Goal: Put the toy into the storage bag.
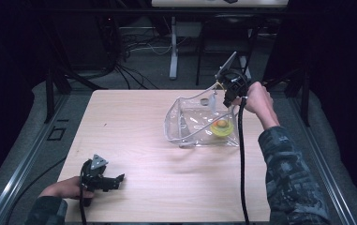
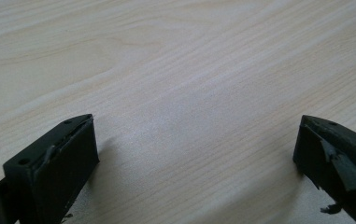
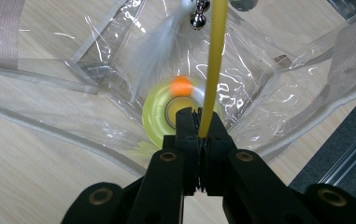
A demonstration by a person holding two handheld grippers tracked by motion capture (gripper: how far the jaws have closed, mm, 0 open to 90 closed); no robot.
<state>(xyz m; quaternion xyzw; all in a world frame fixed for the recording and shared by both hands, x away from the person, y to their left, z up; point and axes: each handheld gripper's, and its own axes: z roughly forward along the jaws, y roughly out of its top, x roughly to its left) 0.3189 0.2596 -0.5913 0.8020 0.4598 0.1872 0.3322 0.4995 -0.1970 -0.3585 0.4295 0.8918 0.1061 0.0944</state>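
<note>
Pinching yellow stick (image 3: 211, 65), right hand-held gripper (image 3: 199, 122) above clear bag (image 3: 96, 60)

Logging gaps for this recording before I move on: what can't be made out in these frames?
- Yellow rod: its top is cut off by the right gripper view's upper edge; its lower end is hidden inside the right gripper, whose jaws are shut on it.
- Round yellow disc with orange ball inside the clear plastic bag: glare and the gripper hide part; its identity is unclear.
- Left gripper: too small in the high view to see the jaw gap.
</note>
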